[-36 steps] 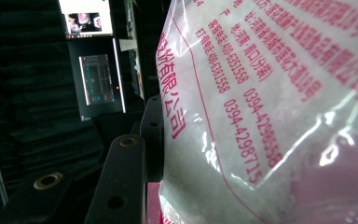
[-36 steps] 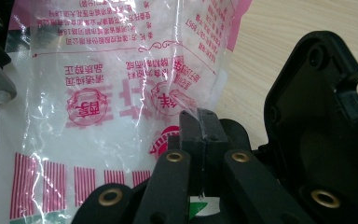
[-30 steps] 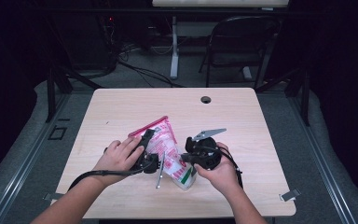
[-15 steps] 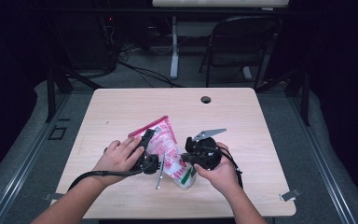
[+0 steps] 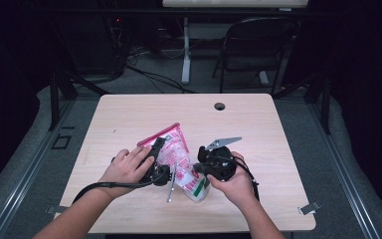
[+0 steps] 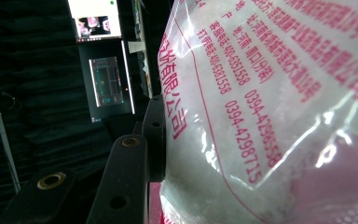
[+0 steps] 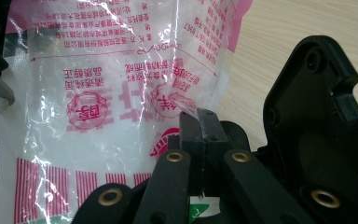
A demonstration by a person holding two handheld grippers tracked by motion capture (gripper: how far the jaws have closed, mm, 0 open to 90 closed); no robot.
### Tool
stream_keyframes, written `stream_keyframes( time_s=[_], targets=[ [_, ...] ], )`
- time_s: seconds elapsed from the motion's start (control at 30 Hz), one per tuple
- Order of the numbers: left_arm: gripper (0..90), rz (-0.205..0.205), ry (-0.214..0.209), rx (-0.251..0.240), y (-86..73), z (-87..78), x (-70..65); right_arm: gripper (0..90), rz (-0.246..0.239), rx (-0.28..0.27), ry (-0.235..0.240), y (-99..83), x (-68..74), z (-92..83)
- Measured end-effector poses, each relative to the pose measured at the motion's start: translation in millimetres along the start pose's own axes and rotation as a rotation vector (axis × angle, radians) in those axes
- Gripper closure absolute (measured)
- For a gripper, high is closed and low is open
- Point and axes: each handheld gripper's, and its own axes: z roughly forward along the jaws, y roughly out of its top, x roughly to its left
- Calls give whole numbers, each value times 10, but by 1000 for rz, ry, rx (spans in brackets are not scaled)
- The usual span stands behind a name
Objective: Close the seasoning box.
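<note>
A clear plastic bag (image 5: 175, 149) with pink and red print, holding white grains, hangs between both grippers over the middle of the table. My left gripper (image 5: 164, 152) holds its left side. In the left gripper view one black pad (image 6: 156, 135) presses against the bulging bag (image 6: 261, 93), and the other jaw is hidden behind it. My right gripper (image 7: 199, 119) has its jaws closed together, pinching a thin fold of the bag's film (image 7: 112, 93). In the high view the right gripper (image 5: 195, 168) reaches in from the right, at the bag's lower end.
A thin grey metal rod (image 5: 171, 181) lies on the wooden table (image 5: 129, 119) under the bag. A round cable hole (image 5: 220, 106) sits near the far edge. A dark folding chair (image 5: 253, 50) stands behind the table.
</note>
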Motion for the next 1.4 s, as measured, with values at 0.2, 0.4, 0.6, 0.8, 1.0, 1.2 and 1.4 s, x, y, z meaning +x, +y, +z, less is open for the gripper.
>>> stream_keyframes(
  time_s=[0.2, 0.4, 0.6, 0.8, 1.0, 1.2, 1.4],
  targets=[
    [675, 1, 17, -12, -2, 10, -9, 900, -1, 2, -1, 0, -1, 2],
    [676, 19, 14, -1, 15, -2, 11, 900, -1, 2, -1, 0, -2, 1],
    [677, 17, 5, 1, 16, -6, 11, 900, 0, 1, 0, -1, -2, -2],
    [680, 25, 17, -3, 21, -7, 16, 900, 0, 0, -1, 0, -2, -1],
    [683, 20, 6, 0, 25, -7, 15, 900, 0, 0, -1, 0, -2, -2],
    [684, 27, 16, -6, 27, -11, 24, 900, 0, -3, 1, 1, -1, -4],
    [687, 31, 17, -6, 30, -10, 21, 900, -2, -1, 1, 2, -2, -5]
  ],
)
